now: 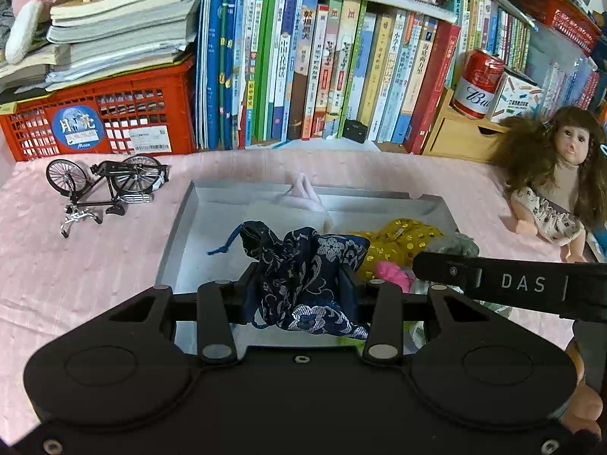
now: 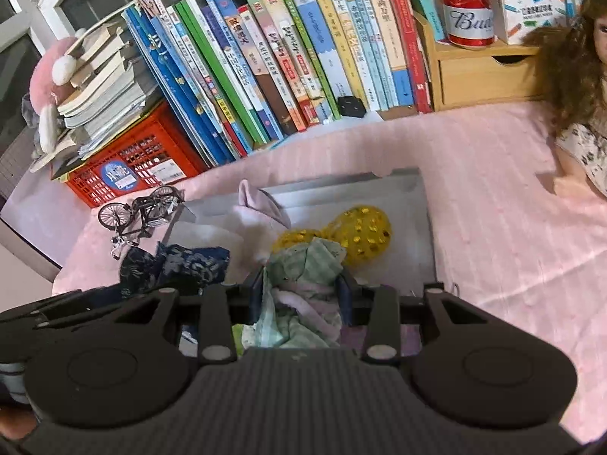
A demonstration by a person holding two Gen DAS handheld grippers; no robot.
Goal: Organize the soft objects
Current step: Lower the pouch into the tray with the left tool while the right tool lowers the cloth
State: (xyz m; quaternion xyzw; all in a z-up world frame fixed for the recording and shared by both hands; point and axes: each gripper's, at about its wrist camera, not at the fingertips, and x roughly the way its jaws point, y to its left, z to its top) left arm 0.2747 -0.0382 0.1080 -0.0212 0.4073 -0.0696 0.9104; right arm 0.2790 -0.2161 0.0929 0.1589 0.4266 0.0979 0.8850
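On the far left a red crate [image 1: 102, 121] carries a round blue sticker reading "Moon" and a white barcode label, with a stack of books on top. A toy bicycle [image 1: 106, 185] lies on its side on the pink cloth [image 1: 76, 265] before it. Next comes the grey tray [image 1: 178, 227]. Over it the left gripper [image 1: 303, 288] is clenched on a navy pouch [image 1: 307, 280] with pale flower patterning; the pouch's long axis runs toward the shelf, its gathered neck and blue cord pointing up and left. The right gripper's arm, marked "DAS", crosses the left view's right side. Behind stands a row of books [image 1: 322, 68] with Chinese spines. Further right a red can [image 1: 478, 83] reading "Bud" sits on a wooden drawer box [image 1: 455, 140], and a doll [image 1: 557, 182] leans beside it.

The right wrist view alone shows the right gripper [image 2: 303, 295] grasping a pale green and pink cloth bundle [image 2: 303, 284] above the tray's near part, its length running away from the camera. A yellow sequinned bag [image 2: 360, 231] lies just beyond, in the tray.
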